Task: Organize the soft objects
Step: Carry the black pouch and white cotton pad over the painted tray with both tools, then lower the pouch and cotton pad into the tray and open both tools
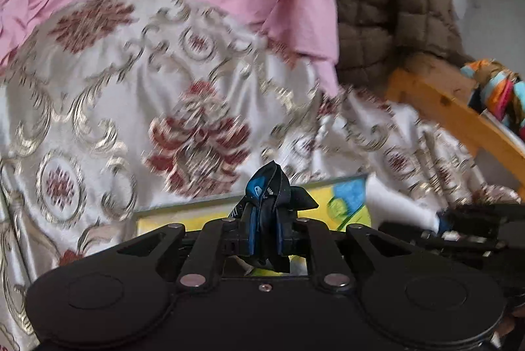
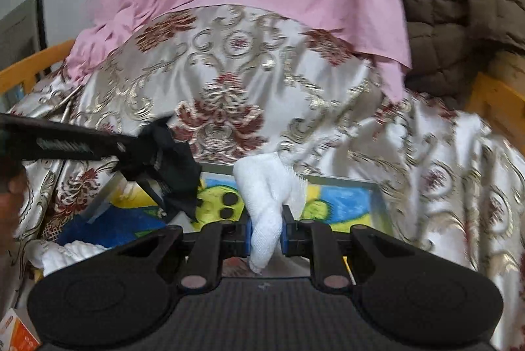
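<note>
Your left gripper (image 1: 265,232) is matte black: two broad rounded lobes near the camera, each with a raised disc, and four linkage bars pinned with silver round rivets. A small screw sits at the centre of its smooth base plate. Its fingers (image 1: 252,236) carry blue pads. Your right gripper (image 2: 266,234) has the same black shape, but its base plate is finely ribbed, its pivots look duller, and its fingers (image 2: 248,236) are blue-padded too.
</note>
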Available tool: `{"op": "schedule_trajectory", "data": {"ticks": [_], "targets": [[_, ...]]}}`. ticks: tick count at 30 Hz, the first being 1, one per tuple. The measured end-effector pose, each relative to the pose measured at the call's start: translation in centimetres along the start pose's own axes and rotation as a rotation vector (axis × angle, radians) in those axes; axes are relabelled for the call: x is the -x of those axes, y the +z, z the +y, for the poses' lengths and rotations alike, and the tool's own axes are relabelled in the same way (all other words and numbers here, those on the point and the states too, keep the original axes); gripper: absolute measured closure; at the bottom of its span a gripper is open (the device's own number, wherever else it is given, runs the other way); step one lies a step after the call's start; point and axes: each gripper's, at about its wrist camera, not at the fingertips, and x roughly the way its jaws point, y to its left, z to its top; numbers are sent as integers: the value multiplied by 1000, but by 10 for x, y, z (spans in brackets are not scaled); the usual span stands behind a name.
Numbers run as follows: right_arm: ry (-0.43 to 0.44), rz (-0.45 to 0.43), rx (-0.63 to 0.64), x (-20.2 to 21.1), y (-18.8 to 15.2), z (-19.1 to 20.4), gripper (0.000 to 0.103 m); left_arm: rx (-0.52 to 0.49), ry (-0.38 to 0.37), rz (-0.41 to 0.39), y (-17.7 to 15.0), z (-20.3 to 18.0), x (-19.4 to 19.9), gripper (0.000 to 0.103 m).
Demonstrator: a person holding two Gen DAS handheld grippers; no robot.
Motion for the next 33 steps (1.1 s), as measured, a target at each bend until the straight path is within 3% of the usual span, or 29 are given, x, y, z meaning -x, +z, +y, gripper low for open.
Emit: {"op": "schedule_trajectory", "data": {"ticks": [13, 26, 33], "targets": [[24, 91, 82, -42, -3, 38, 85, -34, 40, 129, -39, 9, -17, 89], [27, 91, 49, -45, -9, 35, 78, -25, 83, 151, -42, 2, -20, 78], [15, 79, 43, -40, -10, 28, 59, -13, 97, 149, -39, -2, -19, 65]]}}
